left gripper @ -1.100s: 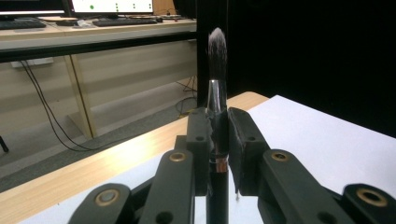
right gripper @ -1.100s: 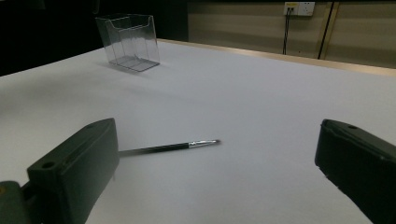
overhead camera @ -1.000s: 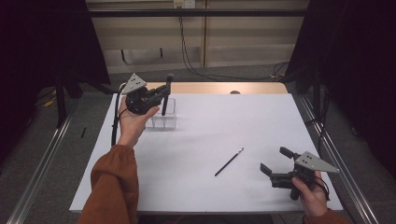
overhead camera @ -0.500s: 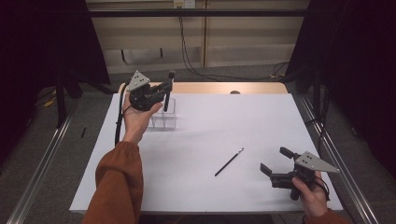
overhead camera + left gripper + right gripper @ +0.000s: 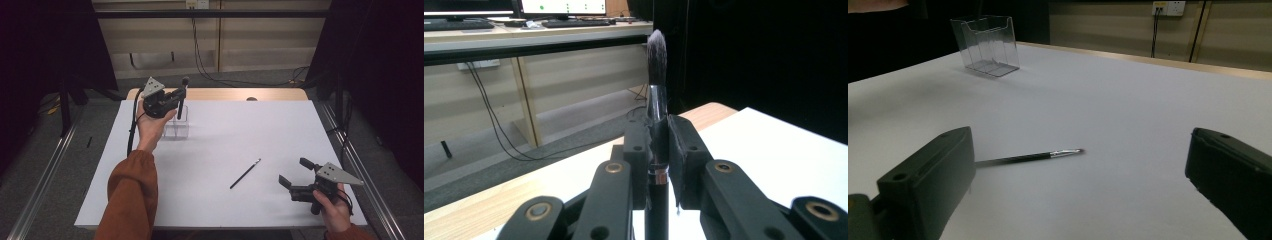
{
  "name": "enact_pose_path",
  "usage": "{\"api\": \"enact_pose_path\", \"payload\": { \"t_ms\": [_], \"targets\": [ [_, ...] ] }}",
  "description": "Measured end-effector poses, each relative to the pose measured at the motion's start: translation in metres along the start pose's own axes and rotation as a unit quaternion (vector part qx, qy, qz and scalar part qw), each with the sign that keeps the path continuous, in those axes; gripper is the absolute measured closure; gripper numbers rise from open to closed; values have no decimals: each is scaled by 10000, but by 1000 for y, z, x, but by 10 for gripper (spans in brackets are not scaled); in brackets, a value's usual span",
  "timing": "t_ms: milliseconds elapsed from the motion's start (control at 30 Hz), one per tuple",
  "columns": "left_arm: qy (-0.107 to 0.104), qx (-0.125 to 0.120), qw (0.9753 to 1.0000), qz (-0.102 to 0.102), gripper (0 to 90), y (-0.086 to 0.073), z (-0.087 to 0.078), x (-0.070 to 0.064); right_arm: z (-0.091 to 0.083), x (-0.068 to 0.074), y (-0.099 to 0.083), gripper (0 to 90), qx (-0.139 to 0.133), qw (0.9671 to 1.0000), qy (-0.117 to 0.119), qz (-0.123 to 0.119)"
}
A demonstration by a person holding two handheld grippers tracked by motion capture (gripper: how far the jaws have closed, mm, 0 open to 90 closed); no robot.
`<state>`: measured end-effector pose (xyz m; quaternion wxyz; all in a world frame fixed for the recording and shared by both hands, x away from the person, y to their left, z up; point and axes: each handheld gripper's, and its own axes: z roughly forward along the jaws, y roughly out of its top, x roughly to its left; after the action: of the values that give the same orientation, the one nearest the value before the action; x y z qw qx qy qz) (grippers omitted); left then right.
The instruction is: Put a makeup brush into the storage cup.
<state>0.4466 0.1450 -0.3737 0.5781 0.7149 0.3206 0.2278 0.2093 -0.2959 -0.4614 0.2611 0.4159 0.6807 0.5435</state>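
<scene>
High view, left gripper (image 5: 176, 96): we are holding it raised over the far left part of the bench (image 5: 225, 200), its fingers pinching a makeup brush (image 5: 181, 97) that is standing upright with the bristles on top.
High view, clear holder (image 5: 176, 128): we are seeing it standing on the bench directly under the brush; whether the brush handle is touching it cannot be told.
High view, right gripper (image 5: 296, 173): we are holding it low at the near right of the bench, fingers spread and holding nothing.
High view, thin brush (image 5: 245, 173): it is lying flat on the bench, just left of the right gripper and well apart from the holder.
Left gripper view: we are seeing the fingers (image 5: 639, 160) pressing the makeup brush (image 5: 656, 70) at its metal ferrule, dark bristles rising above them.
Right gripper view: we are seeing the thin brush (image 5: 1028, 158) lying beyond the spread fingers (image 5: 933, 175), its tip pointing right; the clear holder (image 5: 985, 45) is standing far off at upper left.
</scene>
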Motion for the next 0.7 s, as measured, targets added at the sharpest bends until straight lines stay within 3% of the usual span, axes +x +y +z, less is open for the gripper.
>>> {"api": "enact_pose_path", "payload": {
  "t_ms": [300, 700],
  "targets": [
    [49, 69, 10000, -34, 797, -7, 9, 8, 0, 0, 0, 0, -6, 10000, 1, 17],
    [85, 163, 9998, -18, 797, -17, 10, 11, 0, 0, 0, 0, -8, 10000, -23, 34]
  ]
}}
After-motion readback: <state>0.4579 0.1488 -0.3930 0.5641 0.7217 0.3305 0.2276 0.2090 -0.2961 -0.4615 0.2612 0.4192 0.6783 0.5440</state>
